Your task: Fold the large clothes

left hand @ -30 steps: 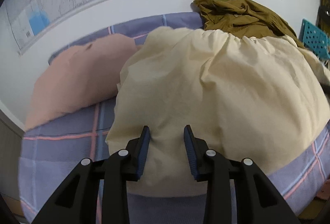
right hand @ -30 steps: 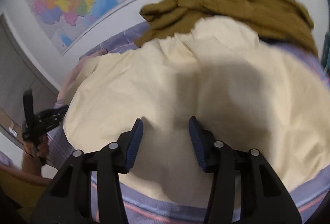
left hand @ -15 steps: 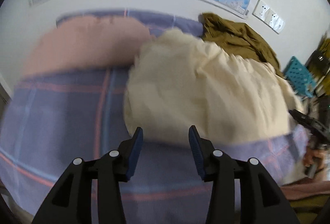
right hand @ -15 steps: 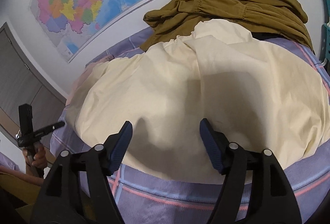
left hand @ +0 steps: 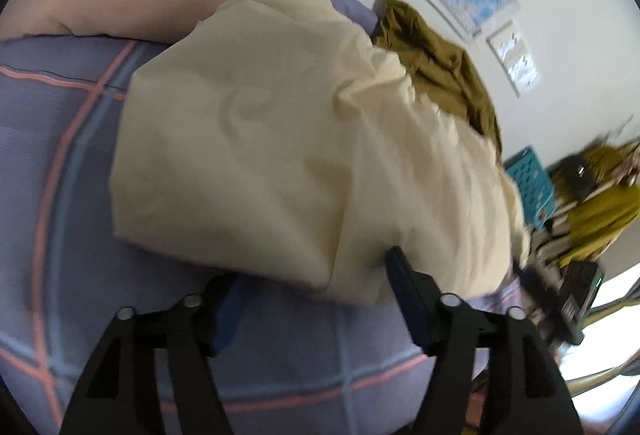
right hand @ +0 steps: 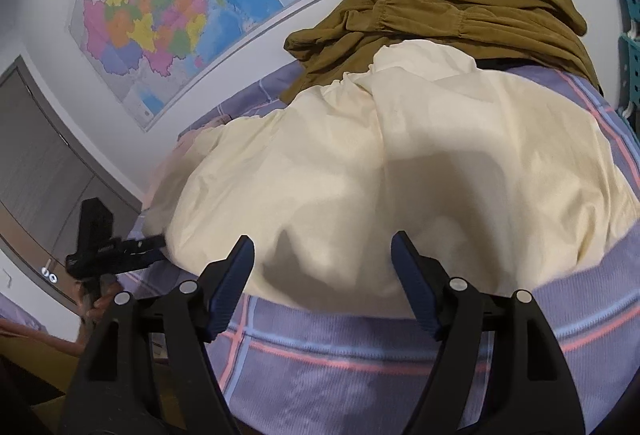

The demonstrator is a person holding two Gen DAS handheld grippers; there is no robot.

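Left gripper (left hand: 316, 285): tilted, fingers wide apart, cream cotton garment (left hand: 304, 139) edge between them, not clamped. Right gripper (right hand: 322, 263): level, spread wide, empty, cream garment ahead.

Cream garment (left hand: 304, 139) on the plaid bedsheet (left hand: 60, 163), left gripper (left hand: 316, 299) jaws spread wide at its near edge.

Left tongs (left hand: 316, 291): two black plastic arms with triangular cut-outs, silver round rivets at the joints, dark blue ribbed pads (left hand: 404, 291) on the inner faces. Right tongs (right hand: 322, 267): same build, same blue pads (right hand: 234, 275). Hand (right hand: 96, 305): bare skin, partly visible.
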